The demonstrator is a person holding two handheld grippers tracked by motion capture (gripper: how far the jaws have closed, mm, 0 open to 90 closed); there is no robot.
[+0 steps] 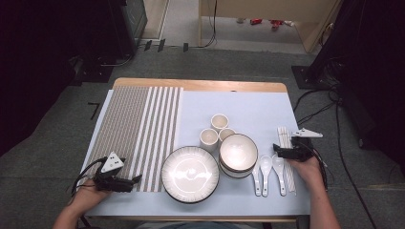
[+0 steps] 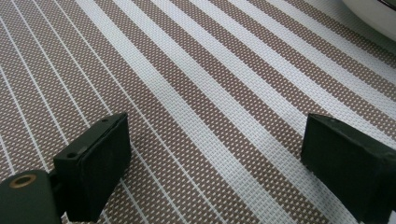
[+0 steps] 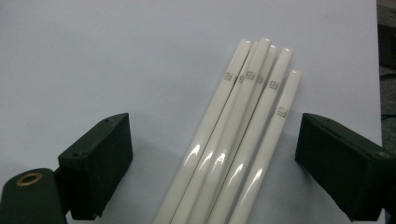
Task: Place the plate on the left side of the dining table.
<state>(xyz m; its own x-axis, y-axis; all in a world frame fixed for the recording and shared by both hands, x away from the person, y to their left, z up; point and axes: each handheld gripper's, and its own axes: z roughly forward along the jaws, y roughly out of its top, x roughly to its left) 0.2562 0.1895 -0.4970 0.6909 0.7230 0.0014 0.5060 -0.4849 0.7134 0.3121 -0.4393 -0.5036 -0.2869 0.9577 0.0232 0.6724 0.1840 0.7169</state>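
While the right gripper [image 3: 212,163] hovers with its two black jaws spread wide and gripping nothing, the bundle of glossy white ceramic chopsticks [image 3: 238,140] lies directly between them, clear of both pads. In the right gripper view the sticks run lengthwise away from the gripper, so their long axis is roughly perpendicular to the closing direction; a squeeze would gather them side on. The bundle sits nearer the right-hand jaw of that view than the left. In the high view the right gripper [image 1: 282,151] rests over the chopsticks [image 1: 285,143] near the right edge of the pale blue table cover [image 1: 248,107], which makes the right hand the nearer one by far.

Just beside them lie three white ceramic spoons [image 1: 266,171], then a stack of white dark-rimmed bowls [image 1: 238,153], three small white cups [image 1: 215,131] and a wide white ribbed plate [image 1: 190,174].

The left gripper [image 1: 135,181], jaws likewise released and empty, hovers well apart over the brown-and-white striped woven placemat [image 2: 196,93], close to its near edge.
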